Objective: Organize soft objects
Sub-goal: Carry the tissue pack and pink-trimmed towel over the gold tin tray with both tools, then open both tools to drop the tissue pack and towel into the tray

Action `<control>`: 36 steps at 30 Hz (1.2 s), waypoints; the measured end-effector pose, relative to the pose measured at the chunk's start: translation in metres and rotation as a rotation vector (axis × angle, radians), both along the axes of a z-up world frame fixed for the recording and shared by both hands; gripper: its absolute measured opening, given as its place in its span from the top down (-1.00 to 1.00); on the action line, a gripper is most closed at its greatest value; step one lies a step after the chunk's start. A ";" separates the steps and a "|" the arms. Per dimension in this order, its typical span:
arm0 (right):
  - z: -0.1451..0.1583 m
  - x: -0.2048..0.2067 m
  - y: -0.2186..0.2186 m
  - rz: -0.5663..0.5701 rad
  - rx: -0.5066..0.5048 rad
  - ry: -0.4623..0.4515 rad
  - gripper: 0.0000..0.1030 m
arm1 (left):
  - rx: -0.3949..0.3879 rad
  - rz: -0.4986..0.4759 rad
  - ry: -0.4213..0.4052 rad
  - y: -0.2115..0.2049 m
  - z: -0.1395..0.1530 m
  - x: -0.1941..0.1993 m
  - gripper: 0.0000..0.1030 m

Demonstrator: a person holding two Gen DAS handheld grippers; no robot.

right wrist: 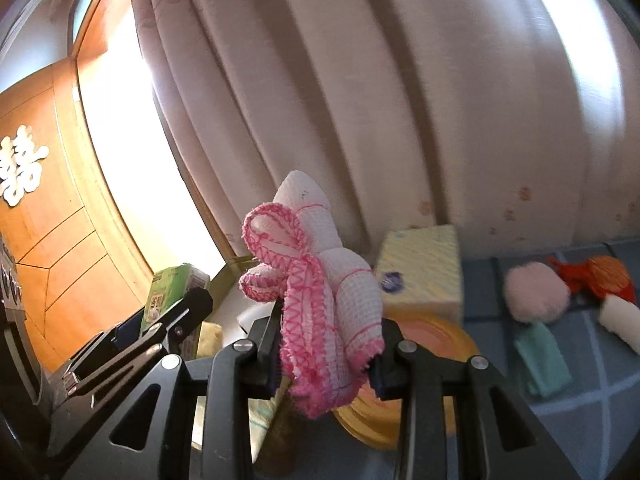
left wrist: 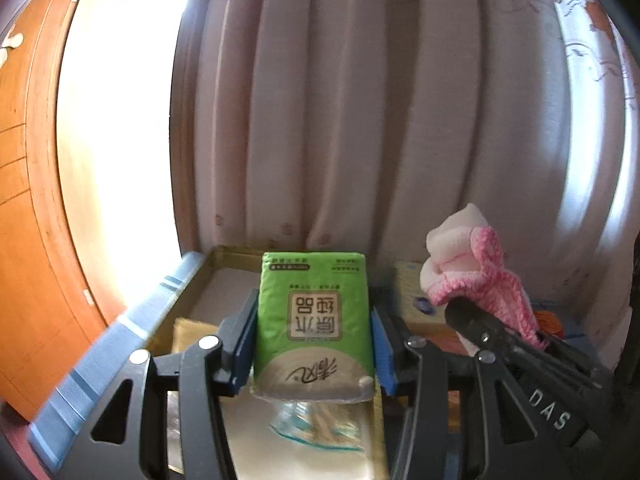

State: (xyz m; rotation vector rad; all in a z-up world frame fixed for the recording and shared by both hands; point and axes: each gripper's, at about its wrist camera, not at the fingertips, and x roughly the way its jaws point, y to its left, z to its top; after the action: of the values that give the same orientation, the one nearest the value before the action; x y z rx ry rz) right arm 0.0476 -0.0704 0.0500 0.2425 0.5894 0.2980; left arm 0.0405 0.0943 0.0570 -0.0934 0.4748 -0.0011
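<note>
My left gripper (left wrist: 314, 340) is shut on a green tissue pack (left wrist: 314, 320), held upright in the air above an open box (left wrist: 224, 258) with a blue rim. My right gripper (right wrist: 326, 344) is shut on a white cloth with pink stitched edges (right wrist: 320, 292), bunched and sticking up between the pads. In the left wrist view the same cloth (left wrist: 472, 264) shows at the right with the right gripper's fingers (left wrist: 472, 320) under it. The right wrist view shows the tissue pack (right wrist: 172, 288) and the left gripper's fingers (right wrist: 176, 312) at the lower left.
A yellow tissue box (right wrist: 420, 276) stands near the curtain (right wrist: 400, 100). On the blue checked surface (right wrist: 600, 380) lie a pink puff (right wrist: 536, 292), an orange-red soft item (right wrist: 600, 276), a white roll (right wrist: 624, 320) and a green cloth (right wrist: 544, 360). Yellow plates (right wrist: 424, 360) sit below the cloth. A wooden door (left wrist: 24, 240) is left.
</note>
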 end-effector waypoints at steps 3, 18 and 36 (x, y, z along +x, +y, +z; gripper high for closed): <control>0.003 0.019 0.017 0.011 -0.002 0.008 0.31 | 0.031 0.035 0.011 0.014 0.006 0.017 0.06; -0.017 0.125 0.083 0.069 -0.058 0.201 0.31 | 0.158 0.122 0.284 0.068 -0.021 0.126 0.06; -0.022 0.143 0.086 0.160 0.059 0.288 -0.53 | 0.161 0.125 0.398 0.060 -0.037 0.137 -0.98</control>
State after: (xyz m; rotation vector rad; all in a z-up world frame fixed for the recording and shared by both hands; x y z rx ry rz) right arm 0.1908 0.0152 0.0284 0.2985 0.8873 0.4396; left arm 0.1778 0.1547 0.0204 0.0370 0.8639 0.1810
